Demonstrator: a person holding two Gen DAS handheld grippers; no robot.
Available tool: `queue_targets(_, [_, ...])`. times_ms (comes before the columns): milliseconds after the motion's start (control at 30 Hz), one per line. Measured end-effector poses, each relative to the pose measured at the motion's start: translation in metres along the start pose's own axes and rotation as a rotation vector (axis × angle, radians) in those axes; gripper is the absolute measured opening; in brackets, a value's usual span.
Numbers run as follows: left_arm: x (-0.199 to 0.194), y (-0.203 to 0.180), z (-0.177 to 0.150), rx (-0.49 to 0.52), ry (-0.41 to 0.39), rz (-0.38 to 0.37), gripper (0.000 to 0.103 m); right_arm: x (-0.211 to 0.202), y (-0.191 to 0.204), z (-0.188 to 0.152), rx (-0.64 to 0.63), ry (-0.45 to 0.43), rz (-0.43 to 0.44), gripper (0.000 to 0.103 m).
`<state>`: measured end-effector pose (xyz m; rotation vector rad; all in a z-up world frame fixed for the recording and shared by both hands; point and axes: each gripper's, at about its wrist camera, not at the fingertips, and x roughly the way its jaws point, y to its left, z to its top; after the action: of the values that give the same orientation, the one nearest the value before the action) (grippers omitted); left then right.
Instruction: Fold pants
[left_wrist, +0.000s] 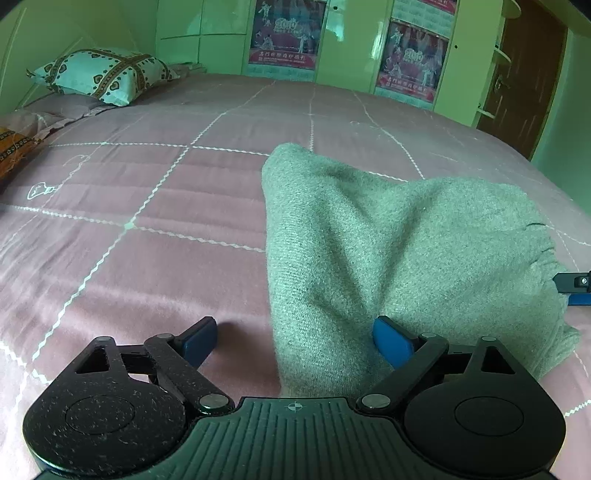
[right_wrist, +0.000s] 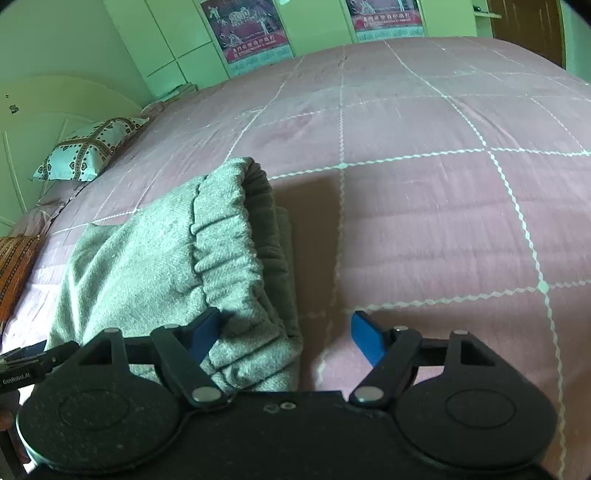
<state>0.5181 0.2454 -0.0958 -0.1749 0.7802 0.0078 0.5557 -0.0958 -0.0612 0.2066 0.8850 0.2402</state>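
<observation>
Grey knit pants (left_wrist: 388, 240) lie folded in a thick bundle on the pink quilted bedcover (left_wrist: 147, 192). My left gripper (left_wrist: 295, 343) stands open at the bundle's near edge. Its right blue pad (left_wrist: 391, 343) lies against the cloth and its left pad rests over bare cover. In the right wrist view the pants (right_wrist: 147, 258) show their gathered elastic waistband (right_wrist: 229, 240) on top. My right gripper (right_wrist: 285, 336) is open at that end, with the left pad (right_wrist: 205, 332) over the waistband and the right pad over the cover. The tip of each gripper shows at the edge of the other's view.
A patterned pillow (left_wrist: 99, 74) and an orange cushion (left_wrist: 11, 151) lie at the head of the bed on the left. Green wardrobe doors with posters (left_wrist: 284, 33) and a brown door (left_wrist: 524, 81) stand beyond the bed. Bare bedcover (right_wrist: 443, 221) spreads right of the pants.
</observation>
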Motion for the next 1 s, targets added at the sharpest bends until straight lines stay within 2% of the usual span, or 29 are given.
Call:
queue_targets(100, [-0.010, 0.004, -0.007, -0.005, 0.004, 0.010, 0.098, -0.005, 0.000, -0.001, 0.017, -0.009, -0.012, 0.074])
queue_targets(200, [-0.027, 0.015, -0.012, -0.031, 0.011, 0.023, 0.103, -0.025, -0.004, -0.014, 0.022, -0.040, -0.071, 0.070])
queue_targets(233, [-0.036, 0.018, -0.017, -0.025, 0.008, 0.028, 0.103, -0.037, -0.008, -0.020, 0.034, -0.048, -0.067, 0.070])
queue_targets(267, [-0.044, 0.022, -0.022, -0.020, 0.004, 0.033, 0.103, -0.047, -0.014, -0.027, 0.048, -0.059, -0.045, 0.072])
queue_targets(300, [-0.054, 0.026, -0.029, -0.023, -0.007, 0.038, 0.103, -0.058, -0.019, -0.033, 0.057, -0.069, -0.033, 0.078])
queue_targets(400, [-0.081, 0.040, -0.050, -0.036, -0.007, 0.087, 0.103, -0.085, -0.036, -0.052, 0.093, -0.091, -0.057, 0.086])
queue_targets(500, [-0.109, 0.052, -0.081, -0.047, 0.008, 0.107, 0.103, -0.113, -0.055, -0.078, 0.167, -0.084, -0.036, 0.088])
queue_targets(600, [-0.139, 0.066, -0.117, -0.081, 0.026, 0.122, 0.103, -0.139, -0.065, -0.106, 0.178, -0.082, -0.027, 0.092])
queue_targets(800, [-0.212, 0.091, -0.176, -0.206, -0.027, 0.149, 0.103, -0.196, -0.080, -0.175, 0.170, -0.072, -0.031, 0.095])
queue_targets(1000, [-0.274, 0.077, -0.221, -0.218, -0.084, 0.083, 0.103, -0.257, -0.076, -0.242, 0.102, -0.126, -0.075, 0.097])
